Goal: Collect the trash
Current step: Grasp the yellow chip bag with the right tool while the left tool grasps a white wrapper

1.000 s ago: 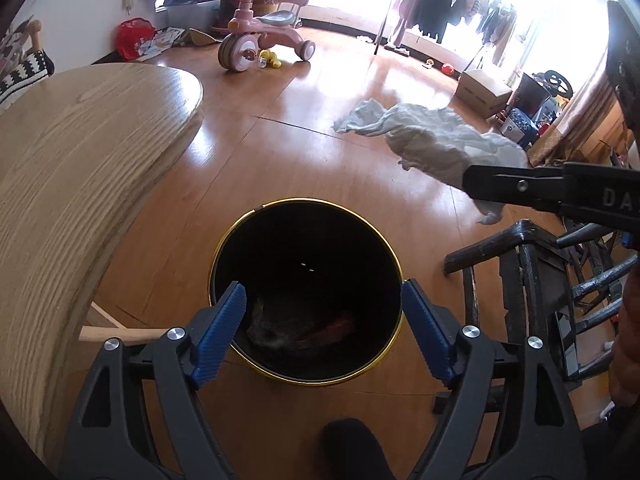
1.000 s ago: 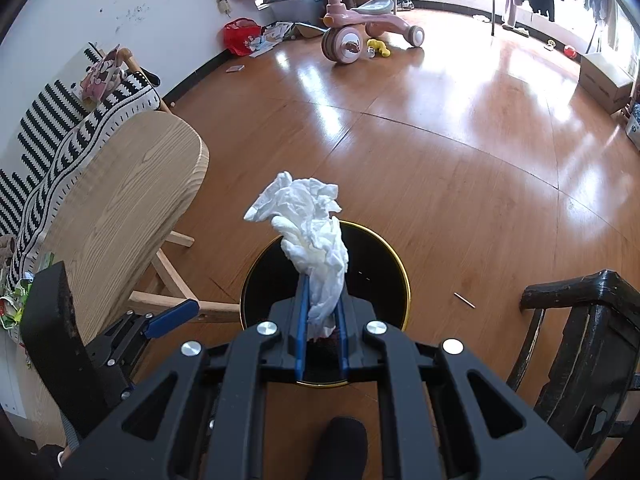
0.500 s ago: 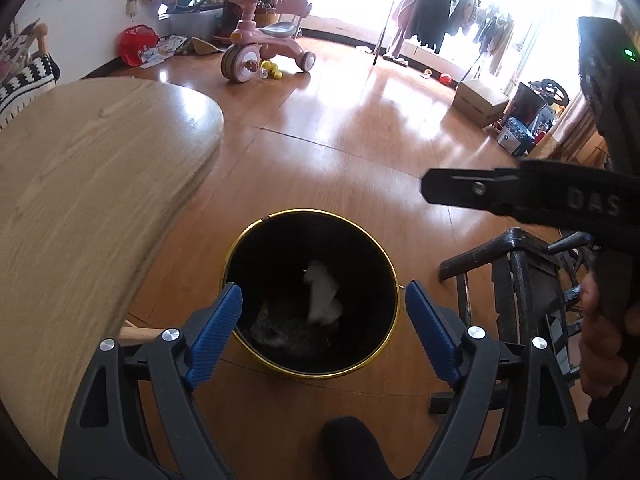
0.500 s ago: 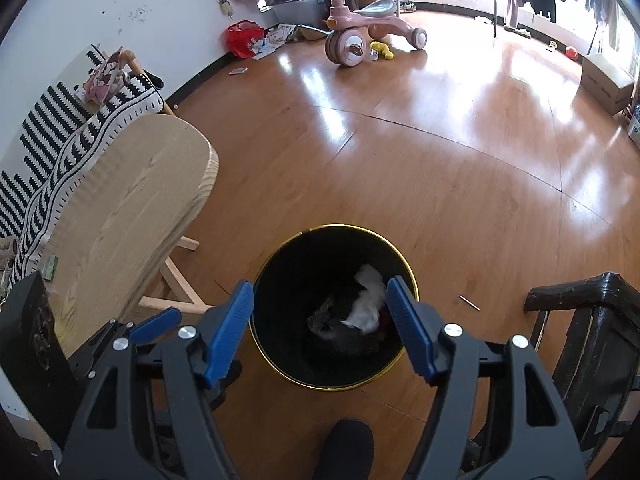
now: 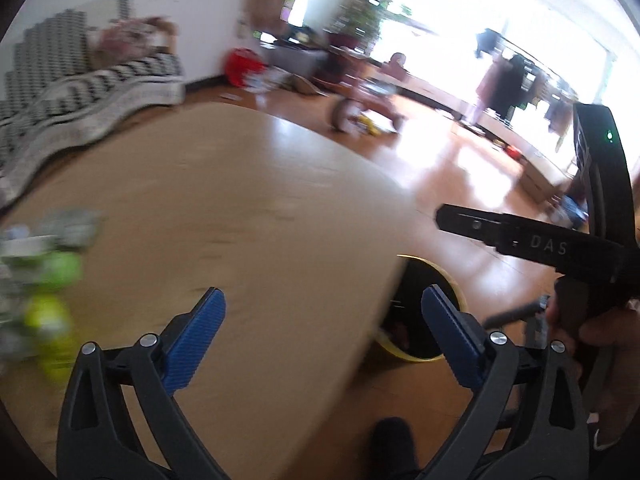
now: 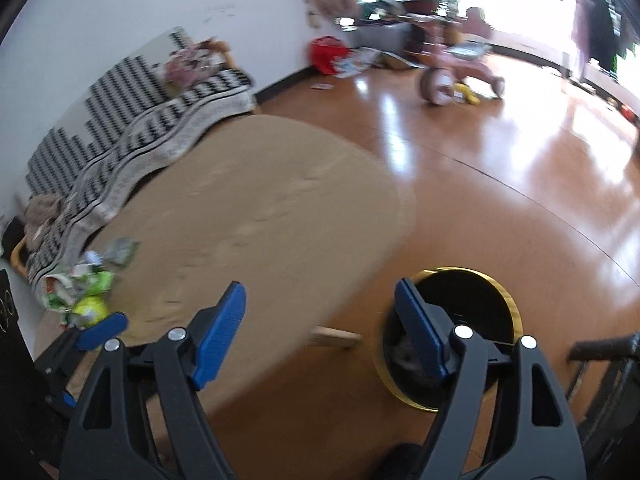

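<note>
Tools both spread wide and empty, jaws just opened further: left tool point(image 5: 322, 336) above the surface point(image 5: 240, 216), right tool point(image 6: 320, 324) over surface edge. Wrappers point(image 6: 86, 288) at surface's left end; bin point(image 6: 476, 300) beside surface.

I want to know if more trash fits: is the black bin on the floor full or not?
Not full. The black bin stands upright with trash only low inside; its dark inner wall is bare up to the gold rim.
</note>
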`<state>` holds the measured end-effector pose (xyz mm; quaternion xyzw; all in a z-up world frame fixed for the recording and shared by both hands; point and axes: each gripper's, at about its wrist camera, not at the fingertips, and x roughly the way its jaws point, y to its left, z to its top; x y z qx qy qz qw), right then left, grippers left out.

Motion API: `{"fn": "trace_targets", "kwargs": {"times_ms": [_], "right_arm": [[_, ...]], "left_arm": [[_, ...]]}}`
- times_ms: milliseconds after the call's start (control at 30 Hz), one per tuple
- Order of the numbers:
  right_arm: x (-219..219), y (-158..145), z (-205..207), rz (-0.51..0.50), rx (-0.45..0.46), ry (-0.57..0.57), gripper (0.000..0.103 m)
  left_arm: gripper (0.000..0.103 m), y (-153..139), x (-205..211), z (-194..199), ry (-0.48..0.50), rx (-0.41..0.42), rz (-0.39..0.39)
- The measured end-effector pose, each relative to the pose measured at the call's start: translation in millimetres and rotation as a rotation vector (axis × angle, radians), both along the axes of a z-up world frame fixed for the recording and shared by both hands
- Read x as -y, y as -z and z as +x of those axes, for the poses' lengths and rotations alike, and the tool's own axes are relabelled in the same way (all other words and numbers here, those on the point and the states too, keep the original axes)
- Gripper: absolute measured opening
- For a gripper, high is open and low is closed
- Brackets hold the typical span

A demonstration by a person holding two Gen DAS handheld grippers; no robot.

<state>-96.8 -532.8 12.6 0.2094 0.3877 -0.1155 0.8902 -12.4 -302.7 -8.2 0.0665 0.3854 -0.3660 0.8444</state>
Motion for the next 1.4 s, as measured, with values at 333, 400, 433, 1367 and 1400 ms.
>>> {"fn": "trace_targets", "kwargs": {"times_ms": [333, 400, 433, 1367, 1400], "right_arm": [[-167, -11, 79, 0.021, 0.028, -0.273, 0.075], [-196, -9, 91, 0.018, 0.024, -0.324, 0.075], [-210, -7, 96, 0.015, 0.021, -0.344, 0.075], [-308, 69, 160, 0.057, -0.135, -0.477, 0.042], [-310, 68, 159, 0.049, -0.135, -0.48, 0.04]], "left_arm": [[0.096, -21, -202, 37, -0.297, 0.081, 0.066], [0.096, -17, -234, 43, -0.344, 0.085, 0.087], [0.096, -14, -251, 47, -0.368, 0.089, 0.101], [0.053, 83, -311, 107, -0.309, 0.005, 0.287], [0.043, 82, -310, 107, -0.303, -0.004, 0.289]]}}
